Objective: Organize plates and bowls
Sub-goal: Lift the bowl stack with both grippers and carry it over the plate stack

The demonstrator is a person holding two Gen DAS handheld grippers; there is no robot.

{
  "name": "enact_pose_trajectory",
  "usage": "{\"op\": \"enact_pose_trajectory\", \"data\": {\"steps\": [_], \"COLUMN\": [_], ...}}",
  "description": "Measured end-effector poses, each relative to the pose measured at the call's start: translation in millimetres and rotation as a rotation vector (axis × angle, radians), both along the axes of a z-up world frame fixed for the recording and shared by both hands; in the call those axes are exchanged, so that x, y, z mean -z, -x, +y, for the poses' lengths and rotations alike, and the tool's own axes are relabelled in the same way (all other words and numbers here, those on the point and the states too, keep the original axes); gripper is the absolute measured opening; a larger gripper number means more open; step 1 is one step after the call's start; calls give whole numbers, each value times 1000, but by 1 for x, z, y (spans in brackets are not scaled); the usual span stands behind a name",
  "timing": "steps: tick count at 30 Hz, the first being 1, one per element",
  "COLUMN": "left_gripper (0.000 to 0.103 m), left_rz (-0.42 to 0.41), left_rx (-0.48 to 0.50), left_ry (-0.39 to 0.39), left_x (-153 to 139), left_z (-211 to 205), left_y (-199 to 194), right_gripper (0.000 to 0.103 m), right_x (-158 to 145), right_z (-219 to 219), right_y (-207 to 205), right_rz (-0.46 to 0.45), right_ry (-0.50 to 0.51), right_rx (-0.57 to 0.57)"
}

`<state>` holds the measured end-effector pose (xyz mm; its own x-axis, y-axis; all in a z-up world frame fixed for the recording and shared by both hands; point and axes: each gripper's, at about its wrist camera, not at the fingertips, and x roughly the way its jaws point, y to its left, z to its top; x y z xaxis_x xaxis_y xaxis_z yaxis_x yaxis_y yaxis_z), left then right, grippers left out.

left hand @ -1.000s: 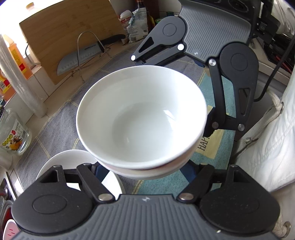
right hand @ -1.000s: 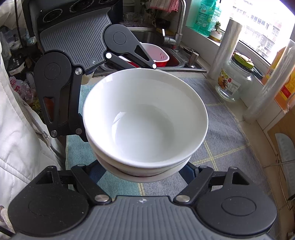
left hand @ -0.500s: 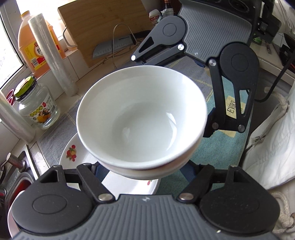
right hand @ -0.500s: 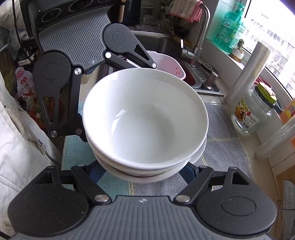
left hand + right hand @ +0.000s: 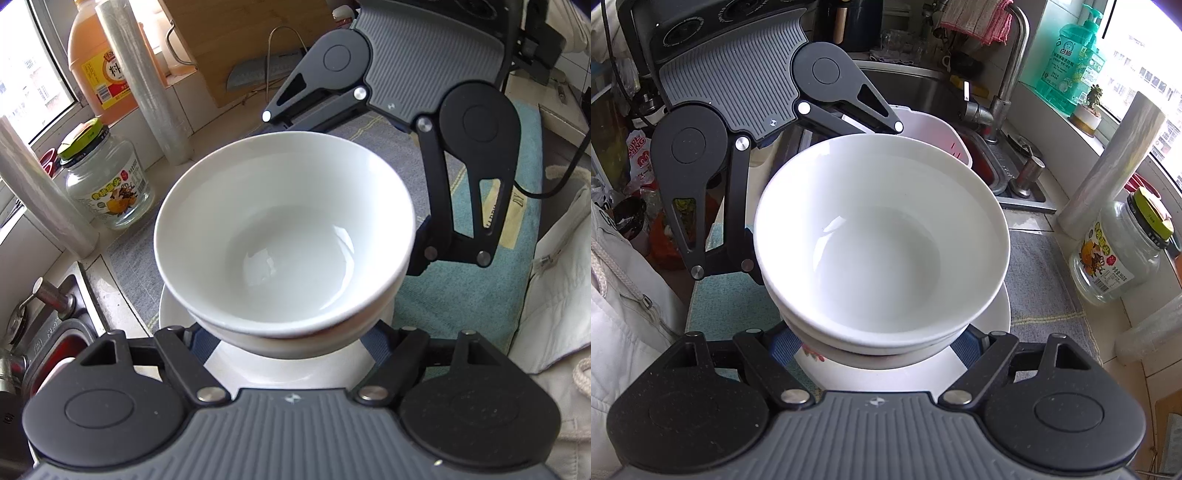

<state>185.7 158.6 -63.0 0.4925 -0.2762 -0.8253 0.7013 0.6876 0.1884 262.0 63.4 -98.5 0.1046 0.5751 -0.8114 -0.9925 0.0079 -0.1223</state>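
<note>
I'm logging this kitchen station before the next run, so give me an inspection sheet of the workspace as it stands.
Surface: grey and teal mat covers the counter.
Job's things: stacked white bowls carried above a white plate with a fruit print.
Clutter: glass jar, film roll, orange bottle, cutting board.
Grippers: left gripper and right gripper grip the bowl stack from opposite sides.
Cables: black cable at the counter edge.
Surroundings: sink, tap, green soap bottles, window.

Green soap bottle reads "白猫"; orange bottle's label shows "料".
</note>
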Motion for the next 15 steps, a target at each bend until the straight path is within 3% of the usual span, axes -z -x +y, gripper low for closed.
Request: {"op": "enact_pose_trajectory", "data": {"steps": [15], "left_gripper": [79], "left_rz": [6], "left_rx": [12], "left_ry": [-41], "left_x": [15], "left_z": [9], "left_y": [-19], "right_gripper": [87], "right_x": [20], "right_z": [15], "right_y": [-18], "right_rz": [3], "right_ry": [4], "right_rx": [38]}}
